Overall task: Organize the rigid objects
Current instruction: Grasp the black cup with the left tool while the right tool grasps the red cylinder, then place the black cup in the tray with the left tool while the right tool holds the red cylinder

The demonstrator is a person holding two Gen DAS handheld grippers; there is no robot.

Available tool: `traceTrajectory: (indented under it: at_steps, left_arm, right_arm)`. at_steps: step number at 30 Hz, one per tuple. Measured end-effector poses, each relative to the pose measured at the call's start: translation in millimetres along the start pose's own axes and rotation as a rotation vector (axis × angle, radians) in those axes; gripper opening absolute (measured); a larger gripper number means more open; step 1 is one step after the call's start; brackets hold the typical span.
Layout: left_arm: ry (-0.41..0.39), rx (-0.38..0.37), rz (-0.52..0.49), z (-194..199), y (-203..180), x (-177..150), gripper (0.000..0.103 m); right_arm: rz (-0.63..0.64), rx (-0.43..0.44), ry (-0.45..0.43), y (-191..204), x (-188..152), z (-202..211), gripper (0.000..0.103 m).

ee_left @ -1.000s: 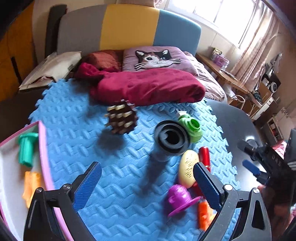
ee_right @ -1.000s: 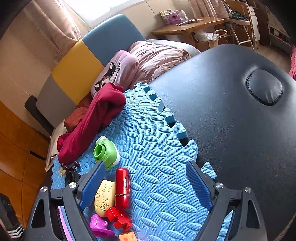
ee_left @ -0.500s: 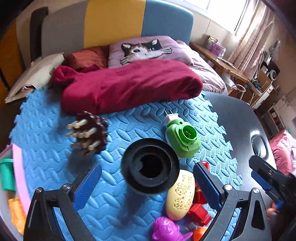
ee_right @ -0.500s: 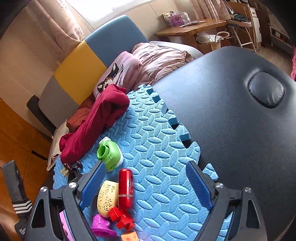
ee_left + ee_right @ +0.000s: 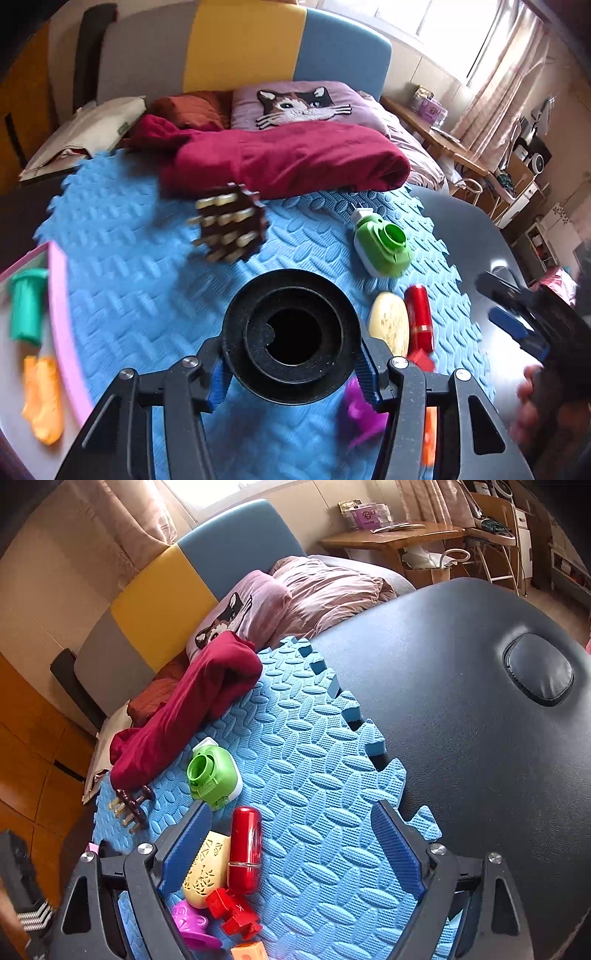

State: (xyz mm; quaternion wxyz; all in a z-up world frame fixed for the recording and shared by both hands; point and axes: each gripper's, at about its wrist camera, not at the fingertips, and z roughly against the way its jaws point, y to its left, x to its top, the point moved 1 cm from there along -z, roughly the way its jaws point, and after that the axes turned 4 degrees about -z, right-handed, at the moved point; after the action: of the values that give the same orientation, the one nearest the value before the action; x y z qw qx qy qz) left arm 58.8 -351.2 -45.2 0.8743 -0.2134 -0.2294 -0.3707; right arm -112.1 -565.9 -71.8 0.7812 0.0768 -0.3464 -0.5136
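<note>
left tool clamps black cylinder, tray waits at nine o'clock

in the left wrist view the left tool [image 5: 291, 369] sits closed around the black cylinder [image 5: 291, 334], its blue pads pressed to either side of the wide rim while the open mouth faces the camera. the grip looks to be on a curved, smooth wall, so the cylinder could twist or slide out if the carry toward the pink-edged tray [image 5: 62, 314] at nine o'clock is jerky. a low swing could also clip the purple toy [image 5: 360, 413] just under the right finger, or the cream oval case [image 5: 389, 326] and red tube [image 5: 419, 317] at three o'clock. the tray already holds a green cup [image 5: 26, 306] and an orange piece [image 5: 42, 398], so a careless drop may knock them.

the left tool points forward and down over the blue foam mat [image 5: 140, 295], held low over it. further off, the brown spiked massager [image 5: 229, 227] lies at eleven o'clock and the green plug-in device [image 5: 382, 243] at one o'clock, with a maroon cloth [image 5: 288, 158] beyond.

the right tool [image 5: 291, 849] has its jaws spread wide and holds nothing; it hovers tilted down over the mat edge, the cream case and red tube lying between its fingers toward the left one, a red block [image 5: 232, 910] nearest the camera, the dark desk [image 5: 461, 701] stretching toward one o'clock.
</note>
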Motion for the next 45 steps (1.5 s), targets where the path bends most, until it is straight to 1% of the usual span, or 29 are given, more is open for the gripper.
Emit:
traceTrajectory:
  at_steps: [4, 7, 8, 9, 10, 12, 15, 18, 20, 21, 22, 23, 25, 29, 32, 36, 38, 41, 45]
  left_arm:
    - [-0.017, -0.001, 0.007, 22.6, 7.4, -15.3, 0.056]
    - [-0.021, -0.007, 0.009, 35.8, 10.4, -28.1, 0.057]
    - [-0.023, -0.008, 0.009, 40.0, 11.2, -33.0, 0.057]
    - [-0.021, -0.01, 0.01, 43.0, 11.8, -37.2, 0.057]
    - [-0.016, -0.016, 0.01, 45.2, 12.2, -40.8, 0.057]
    - [-0.014, -0.026, 0.012, 51.7, 13.6, -49.1, 0.057]
    - [-0.027, -0.032, 0.009, 63.1, 15.3, -58.4, 0.057]
    - [-0.045, -0.033, 0.012, 73.9, 18.4, -64.6, 0.057]
    - [-0.059, -0.028, 0.015, 82.4, 22.6, -69.3, 0.057]
    - [-0.065, -0.027, 0.017, 86.6, 24.9, -71.3, 0.057]
    - [-0.073, -0.026, 0.019, 92.0, 28.0, -74.1, 0.057]
    - [-0.082, -0.024, 0.02, 96.4, 31.0, -76.1, 0.057]
    - [-0.102, -0.009, 0.026, 109.6, 41.3, -82.8, 0.057]
    - [-0.134, 0.03, 0.075, 133.4, 72.4, -96.8, 0.057]
    - [-0.143, 0.09, 0.144, 146.7, 106.9, -110.9, 0.057]
    - [-0.127, 0.162, 0.247, 151.9, 150.8, -130.1, 0.057]
    - [-0.117, 0.185, 0.3, 151.7, 169.2, -138.6, 0.057]
    - [-0.114, 0.196, 0.343, 149.4, 185.4, -144.0, 0.057]
    - [-0.112, 0.2, 0.369, 142.2, 202.1, -138.5, 0.057]
  right_arm:
    - [0.035, 0.014, 0.026, 6.4, -4.0, -6.3, 0.088]
    - [0.086, -0.007, 0.033, 14.0, -8.5, -10.8, 0.079]
    - [0.105, -0.02, 0.035, 16.6, -10.2, -12.9, 0.073]
    - [0.123, -0.032, 0.036, 18.5, -11.6, -14.5, 0.065]
    - [0.141, -0.041, 0.038, 20.9, -13.1, -16.3, 0.061]
    - [0.173, -0.045, 0.043, 25.9, -15.7, -19.7, 0.05]
    - [0.211, -0.042, 0.053, 33.3, -19.8, -25.6, 0.047]
    - [0.245, -0.031, 0.094, 40.2, -25.7, -36.7, 0.046]
    - [0.289, -0.082, 0.116, 44.6, -32.7, -47.6, 0.042]
    - [0.306, -0.134, 0.138, 45.2, -37.1, -54.9, 0.032]
    - [0.348, -0.183, 0.109, 49.1, -40.5, -55.1, 0.026]
    - [0.391, -0.212, 0.099, 54.3, -44.5, -55.7, 0.026]
    - [0.427, -0.239, 0.081, 58.0, -49.4, -55.3, 0.026]
    - [0.427, -0.227, 0.074, 56.1, -50.7, -52.5, 0.026]
    - [0.45, -0.227, 0.062, 55.5, -54.7, -51.0, 0.026]
    - [0.48, -0.228, 0.049, 56.4, -58.6, -50.9, 0.026]
    - [0.495, -0.227, 0.042, 57.1, -60.0, -50.5, 0.026]
    - [0.511, -0.229, 0.032, 58.5, -61.3, -50.5, 0.026]
    - [0.51, -0.224, 0.024, 58.6, -62.7, -48.9, 0.026]
